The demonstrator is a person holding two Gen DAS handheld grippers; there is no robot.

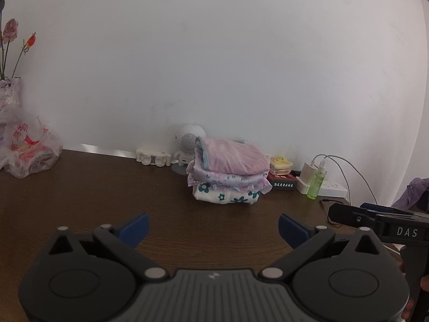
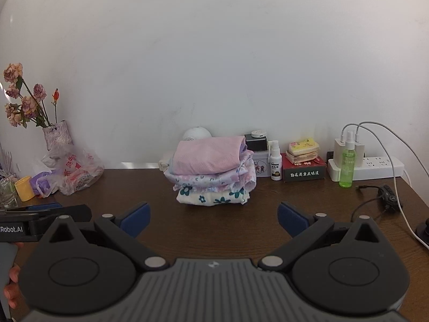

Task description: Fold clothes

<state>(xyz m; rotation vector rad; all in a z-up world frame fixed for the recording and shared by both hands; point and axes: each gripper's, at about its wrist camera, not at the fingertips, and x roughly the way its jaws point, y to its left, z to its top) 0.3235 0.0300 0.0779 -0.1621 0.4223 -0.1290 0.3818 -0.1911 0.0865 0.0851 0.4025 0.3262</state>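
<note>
Item: stack of folded soft cotton garments, pink over floral prints point(image 2: 213, 171), resting ahead of your empty, spread-jawed left gripper point(image 1: 213, 228) and right gripper point(image 2: 213, 216). Likely light, limp, slump-prone; grip at folded edges.

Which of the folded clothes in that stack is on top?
The plain pink mesh garment tops the stack. Unlike the lilac floral piece beneath it and the white one with teal flowers at the bottom, it has no print.

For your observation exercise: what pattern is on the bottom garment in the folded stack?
Dark teal flowers on cream bottom garment, clearest in the right wrist view.
</note>
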